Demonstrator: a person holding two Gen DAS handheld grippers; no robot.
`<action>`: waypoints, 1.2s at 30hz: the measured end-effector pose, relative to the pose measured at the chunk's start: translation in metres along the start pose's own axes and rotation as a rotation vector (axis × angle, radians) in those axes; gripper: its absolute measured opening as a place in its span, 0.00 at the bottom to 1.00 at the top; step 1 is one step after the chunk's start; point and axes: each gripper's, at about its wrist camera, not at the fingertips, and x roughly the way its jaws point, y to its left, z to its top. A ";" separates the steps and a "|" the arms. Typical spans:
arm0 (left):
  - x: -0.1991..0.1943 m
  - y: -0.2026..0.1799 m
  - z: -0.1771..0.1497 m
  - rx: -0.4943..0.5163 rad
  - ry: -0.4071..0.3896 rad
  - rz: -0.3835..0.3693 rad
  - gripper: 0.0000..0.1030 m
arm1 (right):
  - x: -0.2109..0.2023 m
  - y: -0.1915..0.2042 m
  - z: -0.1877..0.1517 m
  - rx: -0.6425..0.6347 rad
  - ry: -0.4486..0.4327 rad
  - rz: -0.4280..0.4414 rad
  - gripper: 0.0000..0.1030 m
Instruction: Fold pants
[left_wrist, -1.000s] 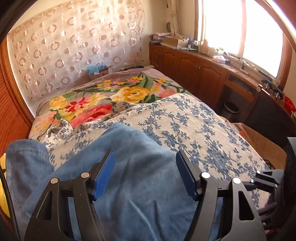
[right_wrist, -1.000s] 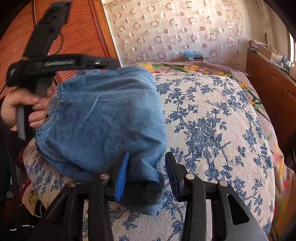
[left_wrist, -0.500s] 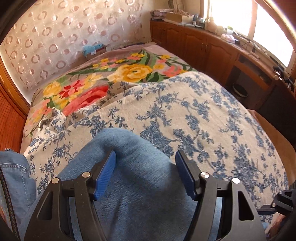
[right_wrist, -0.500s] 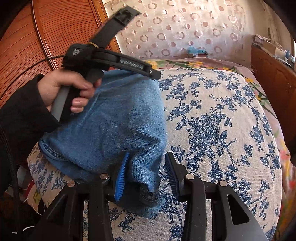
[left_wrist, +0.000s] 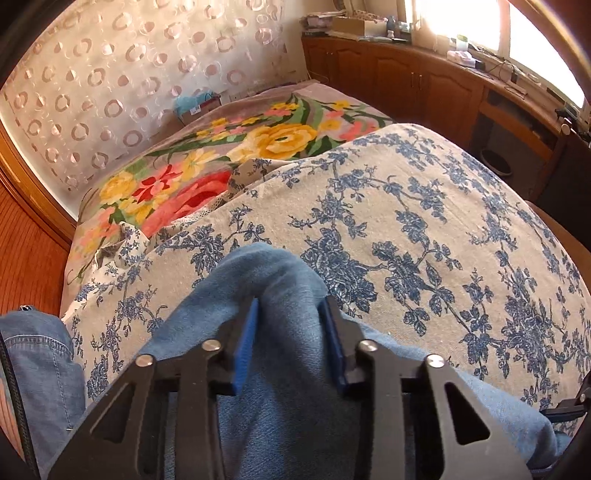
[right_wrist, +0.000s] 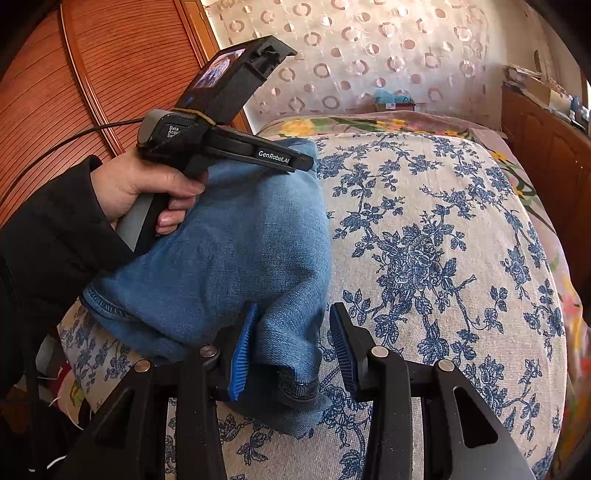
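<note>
Blue denim pants (right_wrist: 229, 251) lie bunched on a bed with a blue-flowered cover (right_wrist: 424, 240). In the left wrist view my left gripper (left_wrist: 290, 343) is shut on a raised fold of the pants (left_wrist: 280, 280), pinched between its blue pads. In the right wrist view the left gripper (right_wrist: 236, 147) rests over the far end of the pants, held by a hand. My right gripper (right_wrist: 290, 347) is open, its left pad (right_wrist: 240, 350) against the near hem of the pants, the right pad over the bed cover.
A bright flowered blanket (left_wrist: 221, 162) covers the far part of the bed. Wooden cabinets (left_wrist: 424, 85) run along the right under a window. A wooden panel wall (right_wrist: 74, 74) stands at the left. A patterned curtain (left_wrist: 129, 74) hangs behind the bed.
My left gripper moved forward along the pants and closed on a fold of denim. My right gripper stayed open at the near hem.
</note>
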 end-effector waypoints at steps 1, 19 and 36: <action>-0.003 0.001 -0.001 0.001 -0.006 0.000 0.24 | 0.000 0.000 0.000 0.000 0.000 0.003 0.40; -0.112 0.036 -0.024 -0.096 -0.240 -0.045 0.12 | -0.074 -0.002 0.013 -0.045 -0.136 -0.083 0.40; -0.177 0.085 -0.075 -0.205 -0.348 -0.068 0.11 | -0.021 0.023 0.037 -0.100 -0.052 0.018 0.40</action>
